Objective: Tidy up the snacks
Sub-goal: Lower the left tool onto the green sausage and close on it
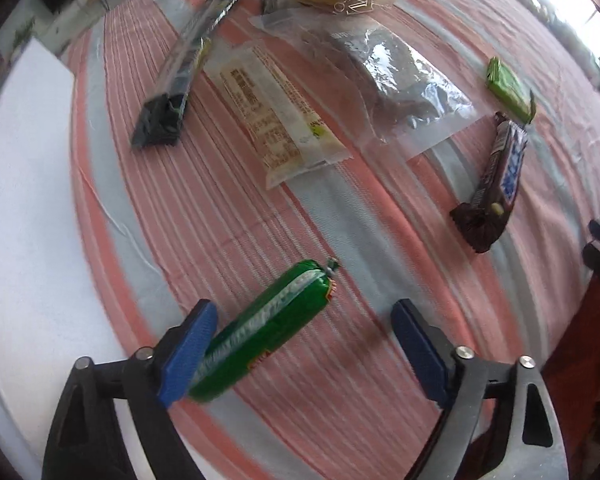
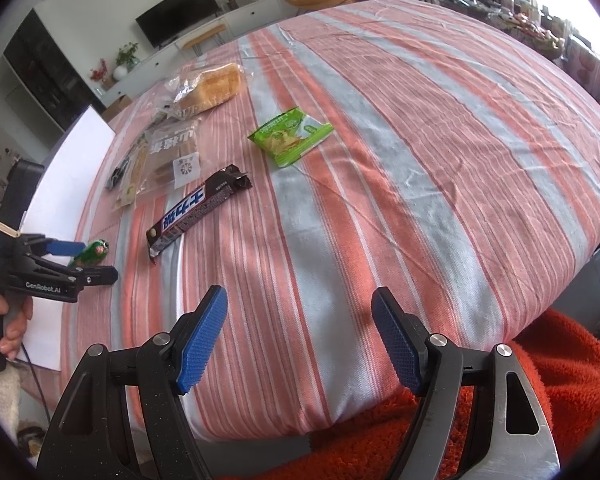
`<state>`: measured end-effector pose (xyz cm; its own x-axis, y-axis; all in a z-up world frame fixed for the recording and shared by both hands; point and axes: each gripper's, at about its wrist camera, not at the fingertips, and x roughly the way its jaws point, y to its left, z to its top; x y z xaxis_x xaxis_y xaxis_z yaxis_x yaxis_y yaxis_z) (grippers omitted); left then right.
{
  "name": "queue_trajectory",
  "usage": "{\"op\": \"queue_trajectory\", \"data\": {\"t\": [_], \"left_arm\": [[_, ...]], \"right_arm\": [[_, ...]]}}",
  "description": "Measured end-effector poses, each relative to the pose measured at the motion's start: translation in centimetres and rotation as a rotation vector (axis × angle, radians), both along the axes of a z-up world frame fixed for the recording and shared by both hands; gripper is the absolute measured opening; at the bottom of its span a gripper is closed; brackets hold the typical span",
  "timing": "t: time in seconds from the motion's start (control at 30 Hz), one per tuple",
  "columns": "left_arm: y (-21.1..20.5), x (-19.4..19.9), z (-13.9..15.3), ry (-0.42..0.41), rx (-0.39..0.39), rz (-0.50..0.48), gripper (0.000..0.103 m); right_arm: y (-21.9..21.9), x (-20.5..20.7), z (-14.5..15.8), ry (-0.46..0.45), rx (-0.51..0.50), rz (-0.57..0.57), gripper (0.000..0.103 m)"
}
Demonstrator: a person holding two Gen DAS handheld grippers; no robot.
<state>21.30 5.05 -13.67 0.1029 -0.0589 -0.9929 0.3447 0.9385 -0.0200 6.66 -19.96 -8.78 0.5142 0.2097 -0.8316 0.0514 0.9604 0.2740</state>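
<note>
Two tongs: left tongs [image 1: 304, 344] straddle green sausage [image 1: 260, 332] near tablecloth edge [image 1: 100, 264].

"GenRobot.AI" stands on the left gripper [image 2: 85, 258]; Chinese characters mark the chocolate bar [image 2: 198, 212].

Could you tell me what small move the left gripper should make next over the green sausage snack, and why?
Probably close the left gripper on the green sausage snack. Its jaws stand open astride the snack, which lies on the striped tablecloth beside one pad, with a wide gap to the other. Shifting slightly to centre it first may help.
</note>
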Motion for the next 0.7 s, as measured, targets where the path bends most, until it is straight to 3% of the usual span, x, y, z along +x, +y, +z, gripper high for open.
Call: {"op": "queue_trajectory", "data": {"t": [0.1,0.2,0.27,0.37,0.43,0.6,0.7], "left_arm": [[-0.2,0.1,0.2,0.009,-0.041,0.009,0.086],[-0.2,0.8,0.7,0.074,-0.178,0.028,0.085],[0.3,1.4,1.3,0.079,-0.222,0.059,0.085],[1.3,2.2,2.1,0.027,-0.182,0.07,0.085],[1.3,1.5,2.0,0.038,-0.158,0.046,0.085],[0.1,-4.5,1.6,0.039,-0.08,-0.084,0.086],[-0.2,-6.4,0.9,0.018,0.024,-0.109,0.085]], "right_arm": [[0.1,0.0,0.0,-0.001,0.0,0.0,0.078],[0.1,0.0,0.0,-0.003,-0.005,0.005,0.078],[0.1,-0.1,0.0,-0.005,-0.006,0.005,0.078],[0.1,-0.1,0.0,-0.005,-0.003,0.002,0.078],[0.0,0.0,0.0,-0.003,0.001,0.001,0.078],[0.1,0.1,0.0,-0.002,-0.002,0.002,0.078],[0.0,0.0,0.0,-0.004,-0.001,0.002,0.078]]}}
